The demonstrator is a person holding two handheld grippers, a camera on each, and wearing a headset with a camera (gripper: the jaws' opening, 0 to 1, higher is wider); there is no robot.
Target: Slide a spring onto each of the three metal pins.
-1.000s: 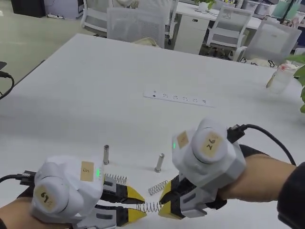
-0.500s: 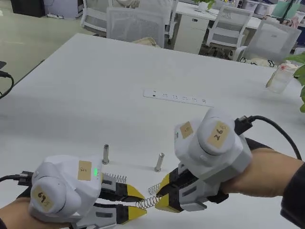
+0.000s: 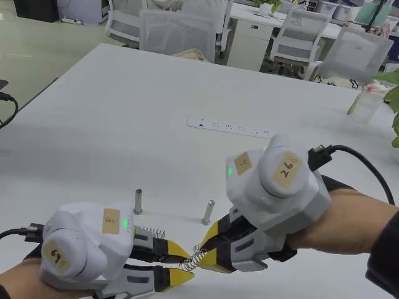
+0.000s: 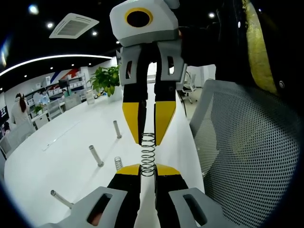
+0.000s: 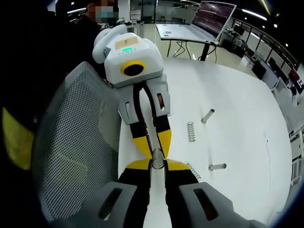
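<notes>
Finishes around the fingertips
Spring between the fingertips: bare bright metal wire. Left gripper and right gripper: smooth white plastic shells, paper labels, matt yellow-tipped black fingers. Pins beyond the fingers: satin metal. Table beneath: smooth matt white.

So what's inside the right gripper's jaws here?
One end of a spring sits in the right gripper; the left gripper holds the other end. How deep the coils reach is covered by the jaws.

Brightly, evenly lit from ceiling lamps overhead. Only soft, pale shadows on the white surface. Sharp in the head view; strongly bent toward the edges in both gripper views.
</notes>
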